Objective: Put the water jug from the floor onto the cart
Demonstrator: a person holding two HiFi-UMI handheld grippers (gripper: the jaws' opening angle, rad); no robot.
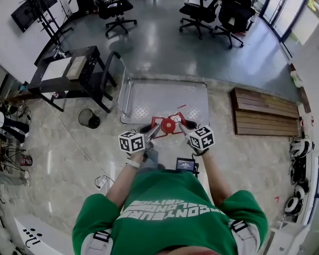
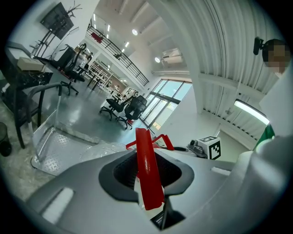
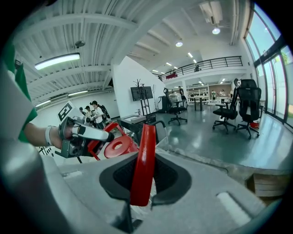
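The water jug's red cap [image 1: 168, 125] and red carrying handle [image 1: 160, 121] show in the head view, over the near edge of the flat metal cart [image 1: 164, 97]. My left gripper [image 1: 151, 133] is shut on the handle's left strap [image 2: 147, 169]. My right gripper [image 1: 182, 128] is shut on its right strap [image 3: 142, 162]. The right gripper view shows the cap [image 3: 119, 147] with the left gripper [image 3: 98, 135] beside it. Part of the clear jug body [image 2: 89, 153] shows in the left gripper view; in the head view the body is hidden below the cap.
The cart's black push handle [image 1: 107, 69] rises at its left end. A black table [image 1: 70, 69] and a wastebasket [image 1: 88, 118] stand to the left, a wooden pallet [image 1: 264, 112] lies to the right, and office chairs [image 1: 117, 12] stand farther back.
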